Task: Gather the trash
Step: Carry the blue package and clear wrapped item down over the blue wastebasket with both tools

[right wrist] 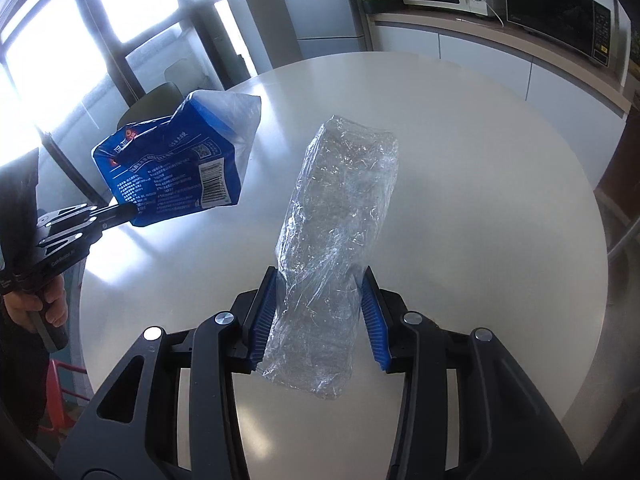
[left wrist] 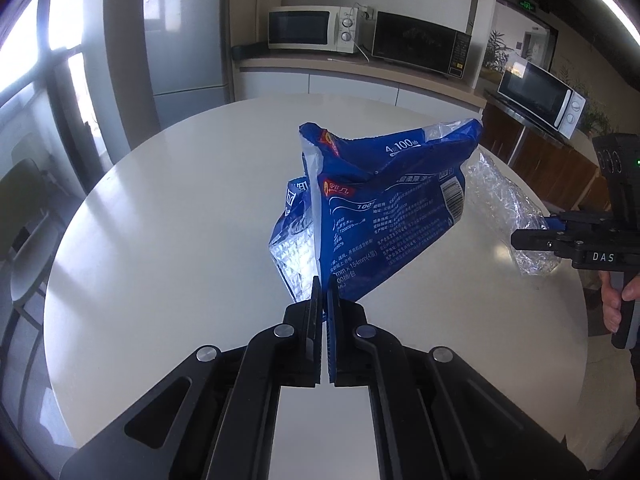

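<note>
My left gripper (left wrist: 323, 284) is shut on the edge of an empty blue tissue wrapper (left wrist: 384, 208) and holds it up above the round white table (left wrist: 180, 220). The wrapper also shows in the right wrist view (right wrist: 176, 168), at the left, with the left gripper (right wrist: 120, 212) pinching its lower corner. My right gripper (right wrist: 322, 280) is shut on a crumpled clear plastic wrapper (right wrist: 336, 216), which stands up between the blue pads (right wrist: 262, 312). In the left wrist view the clear wrapper (left wrist: 504, 200) is at the right, in the right gripper (left wrist: 540, 236).
A counter (left wrist: 360, 68) with microwaves (left wrist: 312, 28) runs behind the table. A fridge (left wrist: 184, 40) stands at the back left, by windows. A chair (left wrist: 24, 232) sits at the table's left side. A red object (right wrist: 60, 396) is on the floor at lower left.
</note>
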Action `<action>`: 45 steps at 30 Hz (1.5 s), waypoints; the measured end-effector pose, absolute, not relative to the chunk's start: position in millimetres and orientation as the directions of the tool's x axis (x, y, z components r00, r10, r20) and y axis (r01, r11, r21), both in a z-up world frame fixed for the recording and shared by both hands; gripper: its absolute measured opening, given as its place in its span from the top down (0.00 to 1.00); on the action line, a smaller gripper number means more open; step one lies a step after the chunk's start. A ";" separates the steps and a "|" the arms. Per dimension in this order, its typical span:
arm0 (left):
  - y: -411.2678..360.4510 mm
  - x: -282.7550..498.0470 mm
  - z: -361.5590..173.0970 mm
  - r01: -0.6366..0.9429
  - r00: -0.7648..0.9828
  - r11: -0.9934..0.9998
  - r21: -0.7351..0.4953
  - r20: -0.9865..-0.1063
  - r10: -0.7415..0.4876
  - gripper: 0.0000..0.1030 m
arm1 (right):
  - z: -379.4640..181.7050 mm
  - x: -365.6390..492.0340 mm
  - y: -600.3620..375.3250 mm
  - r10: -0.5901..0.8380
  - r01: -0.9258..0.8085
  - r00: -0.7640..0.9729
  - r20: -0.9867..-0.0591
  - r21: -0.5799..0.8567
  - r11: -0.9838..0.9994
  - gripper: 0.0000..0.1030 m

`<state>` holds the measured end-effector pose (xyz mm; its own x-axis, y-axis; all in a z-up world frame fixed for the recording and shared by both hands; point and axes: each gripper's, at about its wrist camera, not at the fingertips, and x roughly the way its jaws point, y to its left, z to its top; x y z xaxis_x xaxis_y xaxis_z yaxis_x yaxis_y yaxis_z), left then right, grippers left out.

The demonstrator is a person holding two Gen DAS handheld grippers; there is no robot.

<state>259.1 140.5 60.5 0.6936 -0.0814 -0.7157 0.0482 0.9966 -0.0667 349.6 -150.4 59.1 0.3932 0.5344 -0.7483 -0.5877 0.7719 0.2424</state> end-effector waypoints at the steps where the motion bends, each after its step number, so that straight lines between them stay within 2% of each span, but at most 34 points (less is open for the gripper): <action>1: 138.7 251.5 62.4 0.045 0.696 0.997 -0.065 -0.714 -0.077 0.99 | 61.1 342.9 -151.5 0.539 -0.593 0.391 -0.746 0.244 0.768 0.63; 19: 124.5 119.8 64.0 -0.030 0.731 0.994 -0.101 -0.680 -0.047 0.99 | 84.8 209.0 -166.2 0.587 -0.691 0.366 -0.722 0.212 0.691 0.63; 36: 80.9 21.6 52.4 0.072 0.733 0.992 -0.108 -0.669 -0.125 0.99 | 81.0 110.9 -206.2 0.620 -0.713 0.340 -0.707 0.236 0.660 0.63; 45: 58.0 -6.6 18.1 0.134 0.677 0.984 -0.121 -0.714 -0.179 0.99 | 52.7 67.2 -232.8 0.625 -0.704 0.283 -0.727 0.285 0.650 0.63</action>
